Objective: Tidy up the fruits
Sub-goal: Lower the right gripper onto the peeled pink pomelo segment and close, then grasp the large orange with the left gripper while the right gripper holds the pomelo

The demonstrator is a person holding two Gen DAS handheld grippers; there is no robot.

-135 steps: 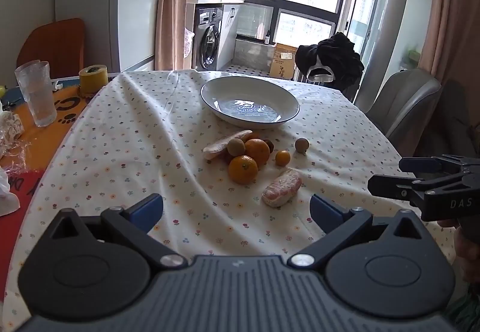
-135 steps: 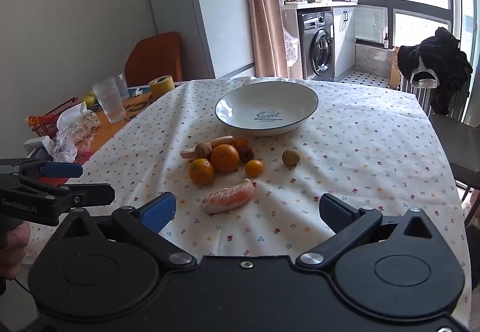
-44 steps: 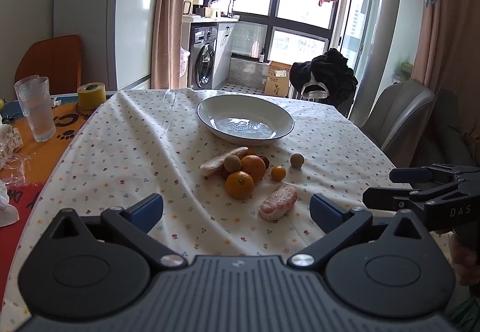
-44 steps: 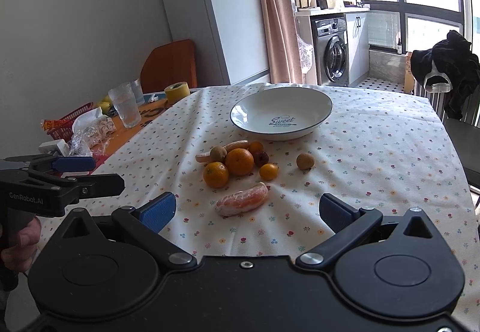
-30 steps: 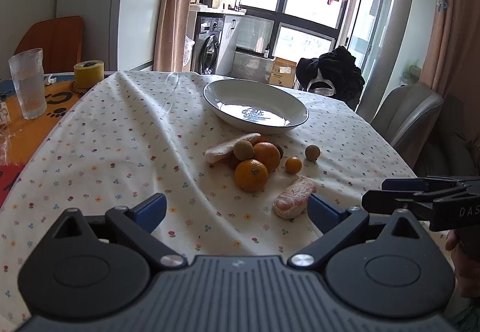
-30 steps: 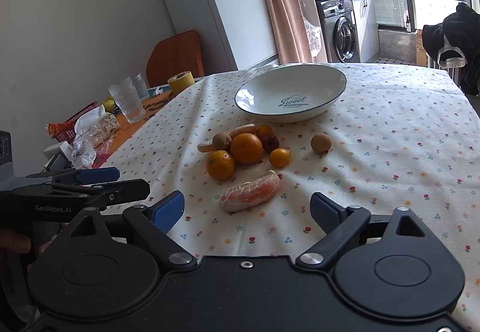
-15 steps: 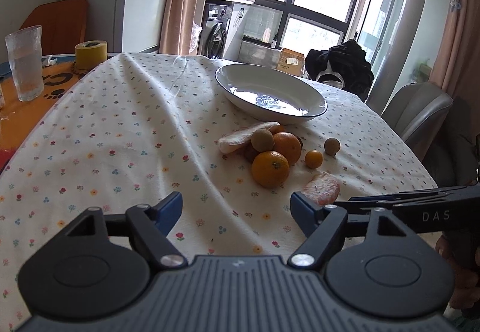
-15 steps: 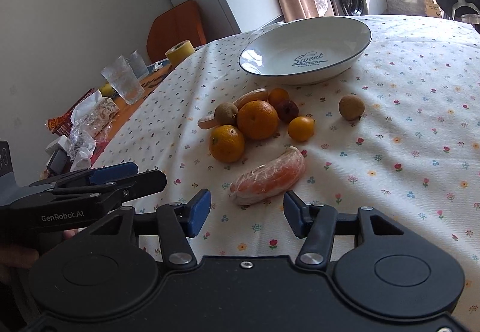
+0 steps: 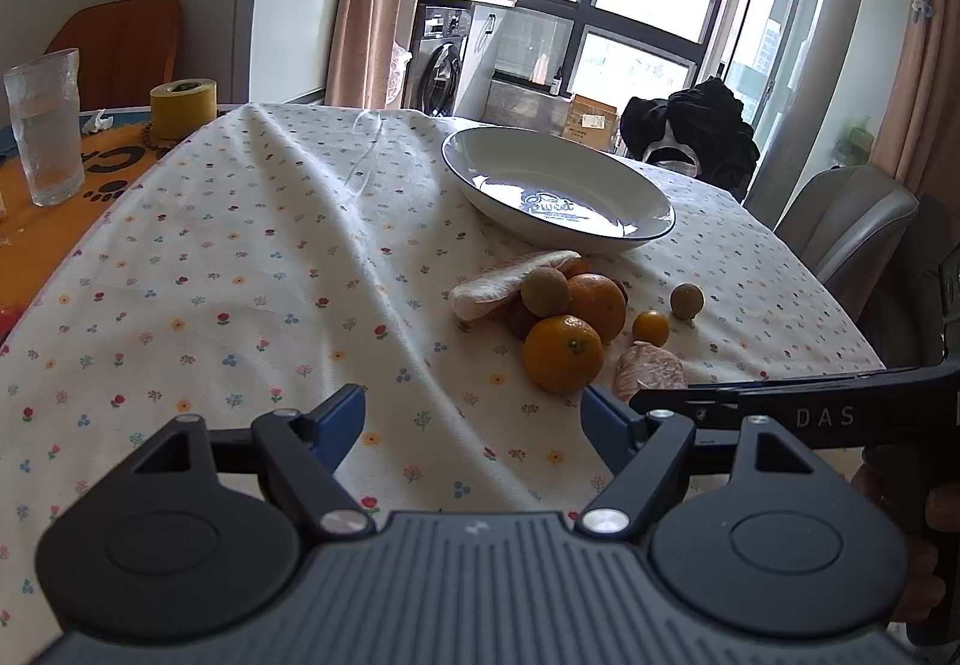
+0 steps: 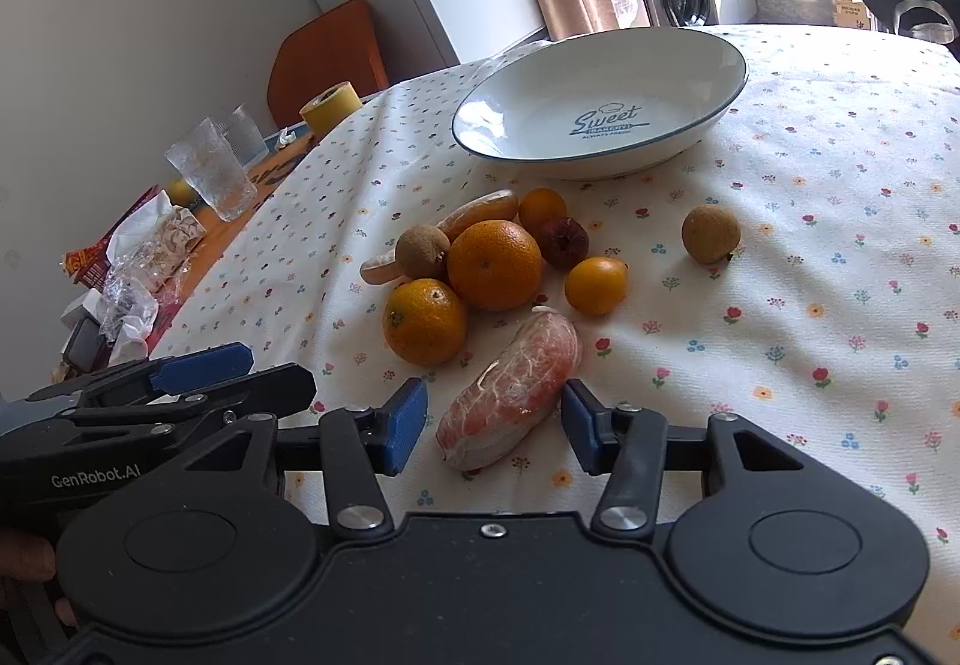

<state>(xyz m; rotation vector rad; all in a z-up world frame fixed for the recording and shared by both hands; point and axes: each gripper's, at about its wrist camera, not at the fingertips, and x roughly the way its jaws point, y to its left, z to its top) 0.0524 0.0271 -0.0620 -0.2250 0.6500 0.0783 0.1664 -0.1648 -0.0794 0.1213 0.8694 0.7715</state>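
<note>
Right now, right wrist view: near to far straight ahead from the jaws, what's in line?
Pomelo wedge between the open jaws → big orange → small orange → plate.

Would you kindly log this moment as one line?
right claw: open, straddling pomelo segment | left claw: open, idle | plate: empty

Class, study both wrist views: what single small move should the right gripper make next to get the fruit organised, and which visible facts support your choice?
Probably ease the right gripper forward a touch, then close. Its jaws stand open on either side of the near end of the peeled pomelo segment, without touching it. The white plate beyond is empty, and the left gripper is open over bare cloth, clear of the fruit.
</note>
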